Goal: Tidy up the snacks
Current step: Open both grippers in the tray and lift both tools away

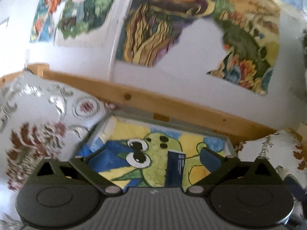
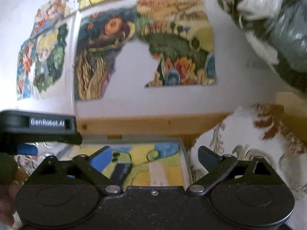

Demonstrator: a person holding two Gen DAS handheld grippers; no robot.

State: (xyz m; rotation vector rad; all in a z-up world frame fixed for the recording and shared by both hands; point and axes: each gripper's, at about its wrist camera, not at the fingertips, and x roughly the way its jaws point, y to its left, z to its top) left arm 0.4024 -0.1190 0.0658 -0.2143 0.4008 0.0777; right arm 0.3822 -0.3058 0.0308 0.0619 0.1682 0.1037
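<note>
Trouble would likely come from aim: both views are blurred, and the only likely snack, a dark blue packet (image 1: pixel 175 167), lies low centre on the painted tray (image 1: pixel 229 143). The left gripper (image 1: pixel 148 153) and the right gripper (image 2: pixel 154 156) both have fingers spread apart, holding nothing; a hasty grab could push the packet.

Snack pack (image 1: pixel 175 167): 1 dark navy packet, pale print down one side, slim and rectangular.
Pose: lying flat.
Spot: on the painted tray (image 1: pixel 229 143), middle of the frog picture.
</note>
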